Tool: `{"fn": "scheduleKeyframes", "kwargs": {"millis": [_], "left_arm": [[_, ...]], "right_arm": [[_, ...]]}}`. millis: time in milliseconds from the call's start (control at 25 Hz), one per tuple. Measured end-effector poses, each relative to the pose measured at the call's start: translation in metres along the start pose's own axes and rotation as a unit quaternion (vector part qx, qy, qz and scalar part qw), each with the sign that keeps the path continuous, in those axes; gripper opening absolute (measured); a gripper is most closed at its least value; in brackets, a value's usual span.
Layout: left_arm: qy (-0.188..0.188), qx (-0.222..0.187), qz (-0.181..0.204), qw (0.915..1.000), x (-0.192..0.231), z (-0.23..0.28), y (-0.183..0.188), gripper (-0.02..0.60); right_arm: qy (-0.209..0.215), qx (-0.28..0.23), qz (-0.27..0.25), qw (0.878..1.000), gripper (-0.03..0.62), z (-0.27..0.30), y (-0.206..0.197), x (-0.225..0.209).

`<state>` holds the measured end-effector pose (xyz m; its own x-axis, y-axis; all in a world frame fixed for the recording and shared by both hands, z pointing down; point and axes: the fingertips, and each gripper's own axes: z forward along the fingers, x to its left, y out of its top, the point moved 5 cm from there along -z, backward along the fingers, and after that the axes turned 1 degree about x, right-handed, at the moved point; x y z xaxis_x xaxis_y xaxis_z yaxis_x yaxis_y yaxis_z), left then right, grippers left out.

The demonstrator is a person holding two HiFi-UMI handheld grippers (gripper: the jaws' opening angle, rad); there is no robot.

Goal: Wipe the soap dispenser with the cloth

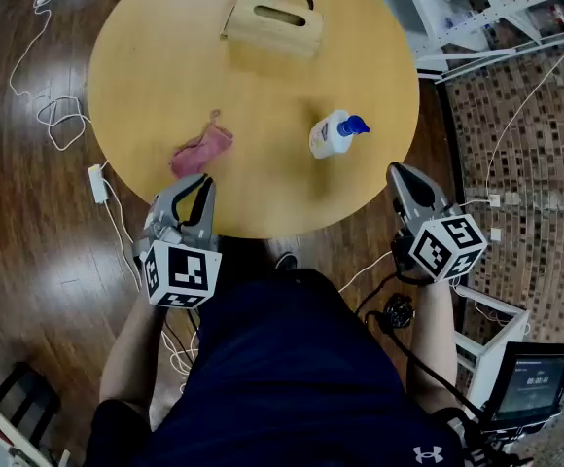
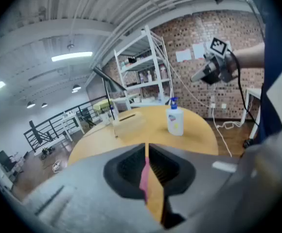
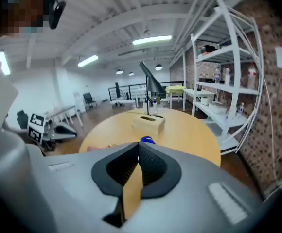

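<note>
The left gripper point(image 1: 197, 189) is at the lower left of the head view and the right gripper point(image 1: 400, 173) is at the right of the middle. Both point toward the top of the frame, one on each side of the body. Each has its jaws closed together, with nothing gripped between them. The left forearm point(image 1: 129, 346) and right forearm point(image 1: 436, 331) run down to the bottom edge.

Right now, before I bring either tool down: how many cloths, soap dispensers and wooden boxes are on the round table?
Pink cloth: 1
Soap dispenser: 1
Wooden box: 1
Total: 3
</note>
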<state>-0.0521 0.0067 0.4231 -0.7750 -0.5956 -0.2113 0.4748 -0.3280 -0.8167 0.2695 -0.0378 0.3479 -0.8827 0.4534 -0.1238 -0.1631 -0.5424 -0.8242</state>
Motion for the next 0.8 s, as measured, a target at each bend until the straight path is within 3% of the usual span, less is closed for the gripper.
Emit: {"fn": "scheduleKeyframes", "kwargs": {"millis": [160,320,440,560,680,800], "left_arm": [[0.013,-0.077,-0.025,0.9966,-0.045,-0.041,0.041,0.003],[-0.005,-0.119,-0.068,0.9905,-0.111,-0.068,0.057,0.003],[-0.034,-0.116,-0.136,0.9833,-0.179,-0.084,0.049,0.003],[-0.049,-0.106,-0.181,0.9765,-0.226,-0.108,0.047,0.003],[-0.057,-0.092,-0.198,0.9742,-0.243,-0.135,0.027,0.003],[-0.057,-0.092,-0.213,0.9710,-0.231,-0.157,0.002,0.003]], "right_arm": [[0.057,-0.057,0.101,0.992,0.011,-0.030,-0.031,0.013],[0.143,-0.096,0.167,0.971,0.011,-0.067,-0.080,0.044],[0.169,-0.098,0.172,0.966,0.011,-0.107,-0.128,0.058],[0.179,-0.092,0.170,0.965,0.011,-0.129,-0.157,0.067],[0.185,-0.073,0.154,0.968,0.011,-0.136,-0.177,0.099],[0.187,-0.071,0.138,0.970,0.011,-0.129,-0.187,0.145]]}}
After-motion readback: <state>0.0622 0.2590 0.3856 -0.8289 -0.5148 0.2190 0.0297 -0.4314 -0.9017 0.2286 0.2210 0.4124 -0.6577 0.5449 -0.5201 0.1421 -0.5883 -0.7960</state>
